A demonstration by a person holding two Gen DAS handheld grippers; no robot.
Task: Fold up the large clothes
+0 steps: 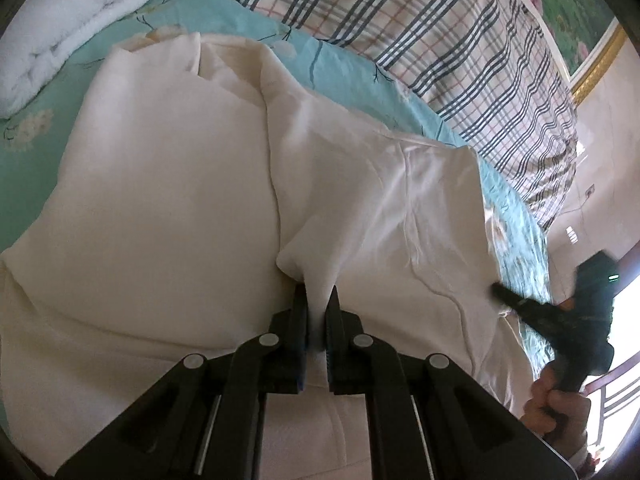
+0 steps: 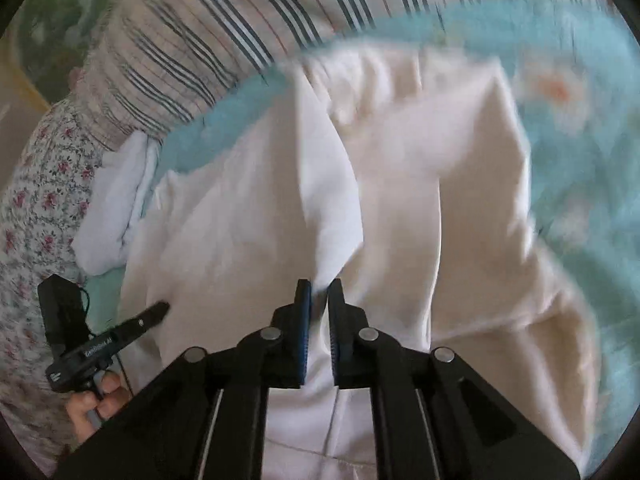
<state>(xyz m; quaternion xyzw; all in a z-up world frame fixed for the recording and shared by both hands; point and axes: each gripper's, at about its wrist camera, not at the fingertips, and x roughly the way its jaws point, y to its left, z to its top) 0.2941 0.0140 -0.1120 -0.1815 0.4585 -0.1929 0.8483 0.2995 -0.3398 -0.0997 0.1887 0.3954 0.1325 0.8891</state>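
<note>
Cream garment [image 1: 168,208] spread on teal floral sheet [image 1: 36,184], left gripper [image 1: 318,300] pinching a fabric ridge, right gripper [image 2: 319,300] likewise clamped on cloth, plaid quilt [image 1: 460,40] behind, right view blurred, garment's near hem seemingly cut off

We see a cream garment [image 1: 168,184] of soft matt cloth, one panel faintly satiny where light catches it. Under it lies a smooth turquoise printed bedsheet [image 1: 348,68], beside a plaid woven quilt [image 1: 460,40] and a fluffy white blanket [image 1: 64,20]. The left gripper [image 1: 319,304] is matt black plastic (silvery metal pins).
</note>
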